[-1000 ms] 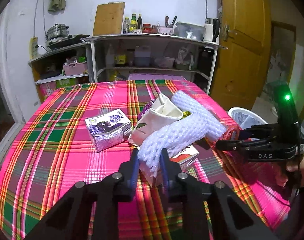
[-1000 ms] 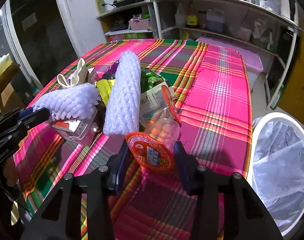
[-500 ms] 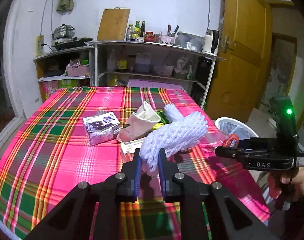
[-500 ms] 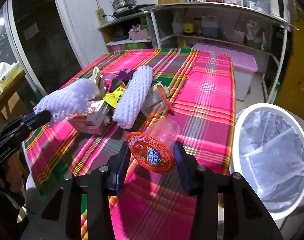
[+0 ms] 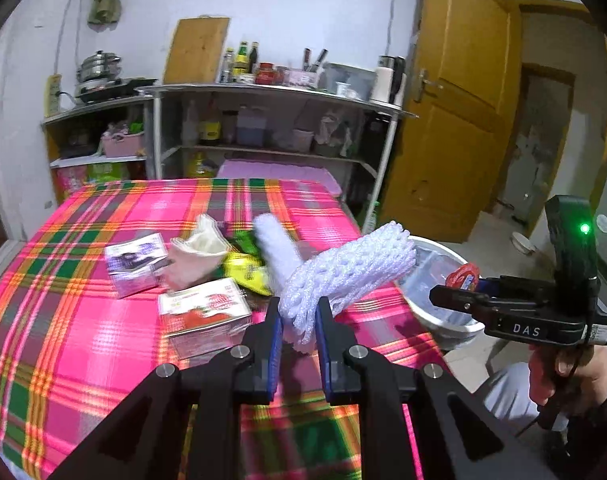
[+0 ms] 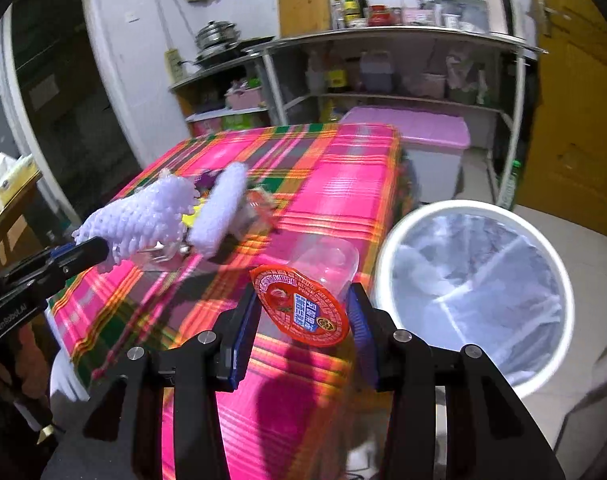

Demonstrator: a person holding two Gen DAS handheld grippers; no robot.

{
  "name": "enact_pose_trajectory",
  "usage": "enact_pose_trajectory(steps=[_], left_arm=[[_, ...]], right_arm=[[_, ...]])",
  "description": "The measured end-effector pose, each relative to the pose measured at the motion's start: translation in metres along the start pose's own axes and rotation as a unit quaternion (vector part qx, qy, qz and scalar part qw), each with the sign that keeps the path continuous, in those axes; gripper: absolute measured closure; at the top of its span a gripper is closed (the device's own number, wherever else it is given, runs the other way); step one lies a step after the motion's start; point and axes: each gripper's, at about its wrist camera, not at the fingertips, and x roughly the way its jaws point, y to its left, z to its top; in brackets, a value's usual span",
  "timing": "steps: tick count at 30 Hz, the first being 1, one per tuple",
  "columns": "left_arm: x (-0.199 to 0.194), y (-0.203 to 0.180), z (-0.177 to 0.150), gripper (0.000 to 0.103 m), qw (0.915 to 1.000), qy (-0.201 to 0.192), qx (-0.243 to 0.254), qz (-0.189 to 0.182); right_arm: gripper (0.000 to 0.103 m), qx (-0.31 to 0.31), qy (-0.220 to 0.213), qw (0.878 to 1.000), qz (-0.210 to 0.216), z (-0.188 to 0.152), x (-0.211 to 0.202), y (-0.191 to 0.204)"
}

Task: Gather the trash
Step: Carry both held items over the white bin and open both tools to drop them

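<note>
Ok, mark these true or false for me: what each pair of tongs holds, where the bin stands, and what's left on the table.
1. The left tongs grip a white foam net. True.
2. The right tongs are empty. False: they clamp a clear plastic cup with a red lid.
3. The bin stands on the table. False: it is on the floor beside it.
4. A second foam net lies on the tablecloth. True.

Left claw (image 5: pixel 297 316) and right claw (image 6: pixel 303 312) both clamped.

The bin's (image 6: pixel 387 240) open mouth looks unobstructed beside the table (image 6: pixel 343 184).
</note>
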Motion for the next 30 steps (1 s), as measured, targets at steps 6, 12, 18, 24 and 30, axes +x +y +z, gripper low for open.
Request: enact_pose_trajectory(steps=[6, 12, 18, 24, 30], left_arm=[[0.030, -0.035, 0.012, 0.087, 0.9993, 0.011, 0.022, -0.028], [0.062, -0.068, 0.025, 0.087, 0.9973, 0.025, 0.043, -0.054], [0.099, -0.098, 0.031, 0.087, 0.9938, 0.048, 0.061, -0.079], [0.136, -0.119, 0.033, 0.087, 0.9903, 0.074, 0.072, -0.093], [0.167, -0.135, 0.032, 0.086, 0.9870, 0.097, 0.083, -0.097]], right_arm=[[0.058, 0.030, -0.006, 0.999, -0.032, -0.005, -0.009, -0.040], [0.058, 0.053, -0.002, 0.997, -0.057, -0.011, -0.010, -0.076], [0.058, 0.078, 0.011, 0.994, -0.073, -0.018, -0.002, -0.106], [0.057, 0.094, 0.027, 0.992, -0.080, -0.026, 0.010, -0.129], [0.057, 0.110, 0.048, 0.989, -0.080, -0.033, 0.024, -0.147]])
